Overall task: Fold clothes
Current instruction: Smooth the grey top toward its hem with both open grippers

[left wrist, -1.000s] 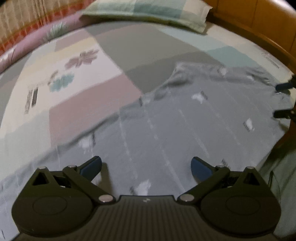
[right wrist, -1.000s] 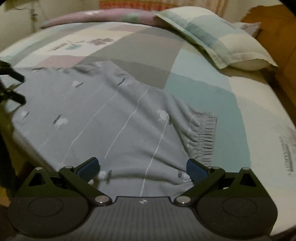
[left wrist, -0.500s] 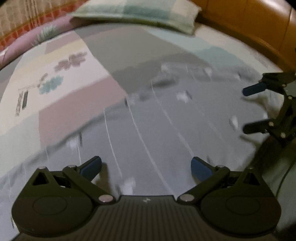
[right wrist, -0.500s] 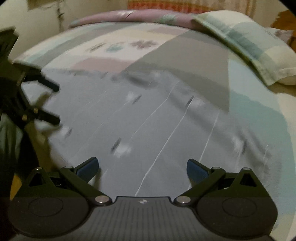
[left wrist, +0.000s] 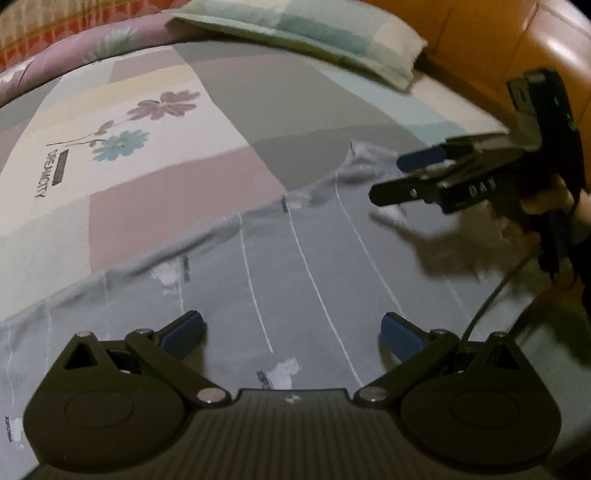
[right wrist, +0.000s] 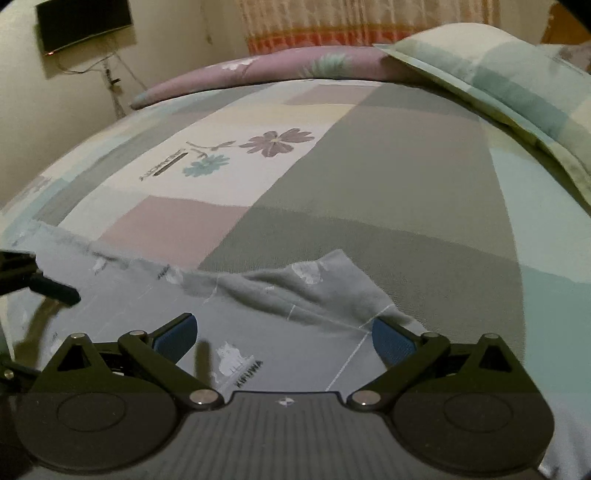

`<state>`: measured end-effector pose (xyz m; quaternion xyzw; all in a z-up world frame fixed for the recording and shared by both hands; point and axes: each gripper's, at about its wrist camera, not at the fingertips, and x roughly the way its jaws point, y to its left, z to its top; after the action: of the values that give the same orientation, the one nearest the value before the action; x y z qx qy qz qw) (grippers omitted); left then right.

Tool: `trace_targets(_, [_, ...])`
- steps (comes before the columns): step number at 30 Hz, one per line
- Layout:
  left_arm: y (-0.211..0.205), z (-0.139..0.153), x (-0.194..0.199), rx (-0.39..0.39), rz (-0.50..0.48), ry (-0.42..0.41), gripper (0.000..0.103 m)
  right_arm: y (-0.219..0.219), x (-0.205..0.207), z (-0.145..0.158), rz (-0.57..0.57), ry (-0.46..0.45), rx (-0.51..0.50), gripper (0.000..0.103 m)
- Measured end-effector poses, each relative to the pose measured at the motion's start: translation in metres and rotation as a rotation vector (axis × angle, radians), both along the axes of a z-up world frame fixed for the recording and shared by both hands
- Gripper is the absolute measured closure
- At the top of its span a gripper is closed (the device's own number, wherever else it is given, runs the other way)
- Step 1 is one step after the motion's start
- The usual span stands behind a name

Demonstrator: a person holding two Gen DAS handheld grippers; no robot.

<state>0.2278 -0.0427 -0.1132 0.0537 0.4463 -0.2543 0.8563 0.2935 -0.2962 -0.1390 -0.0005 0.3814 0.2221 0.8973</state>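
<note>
Now grey garment (left wrist: 303, 280) lying spread across patchwork bedsheet (left wrist: 155, 122), far edge rumpled and folding up (right wrist: 325, 288). Left gripper (left wrist: 291, 332) hovering low over cloth, jaws gaping wide, gripping nothing. Right gripper (right wrist: 284, 336) also spreading wide, poised over rumpled edge, empty. Right gripper showing at right in left view (left wrist: 406, 177), casting shadow on cloth. Checked pillow (left wrist: 314, 33) sitting at head of bed.

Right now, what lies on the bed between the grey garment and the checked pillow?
Only bare patchwork bedsheet separates the grey garment from the checked pillow. Nothing else rests there; the right wrist view shows it best.
</note>
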Motion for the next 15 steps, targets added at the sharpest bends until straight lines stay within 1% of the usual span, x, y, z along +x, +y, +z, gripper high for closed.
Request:
trace_targets(2, [0.003, 0.002, 0.006, -0.026, 0.007, -0.002, 0.001, 0.010, 0.001, 0.007, 0.046, -0.028, -0.009, 0.000])
trace_targets(4, [0.005, -0.003, 0.013, -0.036, 0.025, 0.019, 0.001, 0.021, 0.009, 0.004, 0.071, -0.023, -0.033, 0.000])
trace_targets(5, [0.006, -0.007, 0.017, -0.026, 0.046, 0.040, 0.001, 0.027, 0.017, -0.002, 0.066, -0.014, -0.054, 0.000])
trace_targets(6, [0.006, -0.009, 0.017, -0.019, 0.052, 0.035, 0.001, 0.030, 0.025, -0.009, 0.052, -0.003, -0.077, 0.000])
trace_targets(7, [0.005, -0.009, 0.017, -0.012, 0.052, 0.032, 0.001, 0.031, 0.028, -0.013, 0.034, -0.024, -0.110, 0.000])
trace_targets(9, [0.003, -0.007, 0.016, 0.000, 0.050, 0.026, 0.001, 0.029, 0.032, -0.009, -0.017, -0.003, -0.140, 0.001])
trace_targets(10, [0.003, -0.004, 0.015, -0.003, 0.049, 0.020, 0.001, 0.024, 0.029, -0.005, -0.033, 0.001, -0.118, 0.002])
trace_targets(13, [0.000, 0.000, 0.010, -0.011, 0.034, -0.001, 0.001, 0.004, -0.004, 0.016, -0.079, -0.038, -0.110, 0.000])
trace_targets(15, [-0.005, 0.000, 0.006, -0.010, 0.022, -0.004, 0.001, -0.014, -0.033, 0.022, -0.121, -0.045, -0.135, 0.000])
